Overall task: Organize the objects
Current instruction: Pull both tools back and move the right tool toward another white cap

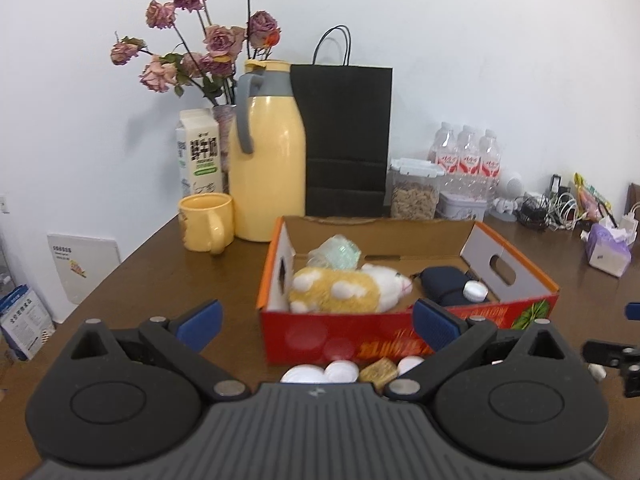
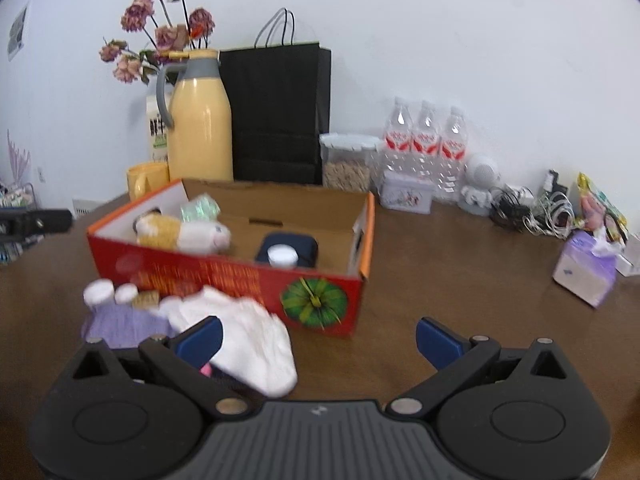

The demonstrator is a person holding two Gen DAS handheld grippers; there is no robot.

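Both grippers hover with jaws apart and empty: the left gripper [image 1: 316, 322] faces the red cardboard box [image 1: 400, 332], the right gripper [image 2: 318, 340] hangs over the white sock [image 2: 248, 340] lying before it. Beneath is a brown wooden table [image 2: 460, 280] against a white wall [image 2: 440, 40]. Box lettering is blurred.

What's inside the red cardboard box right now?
In the red cardboard box: a yellow-and-white plush toy, a crumpled clear wrapper, a dark blue pouch and a white-capped jar. The near wall hides the floor below them.
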